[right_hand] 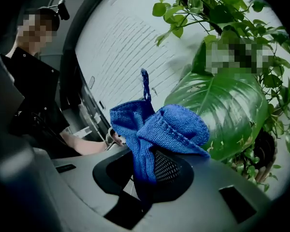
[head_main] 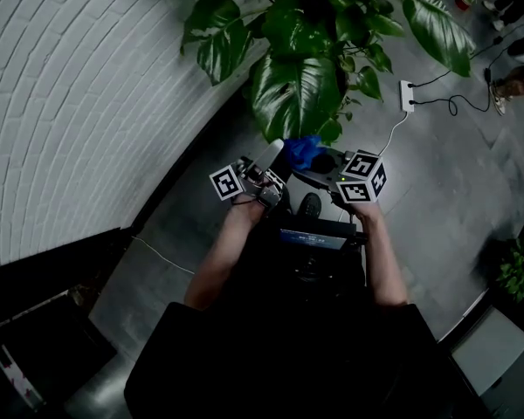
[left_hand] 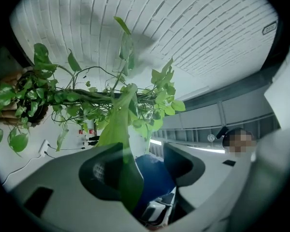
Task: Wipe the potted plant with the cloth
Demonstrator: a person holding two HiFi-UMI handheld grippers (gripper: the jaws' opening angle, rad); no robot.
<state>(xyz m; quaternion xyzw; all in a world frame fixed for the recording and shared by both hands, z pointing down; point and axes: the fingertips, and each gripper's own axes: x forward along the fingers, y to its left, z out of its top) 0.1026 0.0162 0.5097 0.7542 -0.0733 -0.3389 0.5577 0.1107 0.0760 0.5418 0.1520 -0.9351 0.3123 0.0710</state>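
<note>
Potted plant [head_main: 349, 16]: at 12 o'clock from both grippers, big leaf [head_main: 293, 94] hanging tip-down just above them.
Left gripper [left_hand: 145, 166]: jaws apart, leaf tip [left_hand: 117, 139] loose between them.
Right gripper [right_hand: 145, 173]: clamped on cloth [right_hand: 169, 129]; big leaf near, at 2 o'clock.

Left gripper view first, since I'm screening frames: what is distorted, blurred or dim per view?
Left gripper view: fisheye curves the white brick wall; the long green leaf is soft. Right gripper view: blue knitted cloth sharp, corners black. Head view: dim.

Black short-sleeved top [head_main: 288, 356]; grey left gripper [left_hand: 144, 166] and right gripper [right_hand: 145, 168], dark jaws, black-and-white marker cubes [head_main: 364, 178].
</note>
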